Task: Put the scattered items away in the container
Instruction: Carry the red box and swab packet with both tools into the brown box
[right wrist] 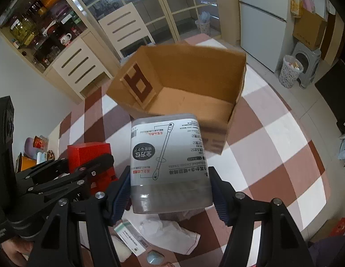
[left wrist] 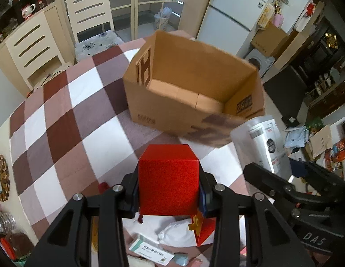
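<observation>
My left gripper is shut on a red box and holds it above the checked tablecloth, short of the open cardboard box. My right gripper is shut on a clear cotton-swab tub, also held in the air in front of the cardboard box. The tub shows at the right of the left wrist view. The red box and left gripper show at the left of the right wrist view. The cardboard box looks empty inside.
Below the grippers lie a white medicine carton, crumpled white tissue and a small red-and-yellow piece. Chairs stand behind the table. A fridge stands to the right. Jars and clutter sit at the table's left edge.
</observation>
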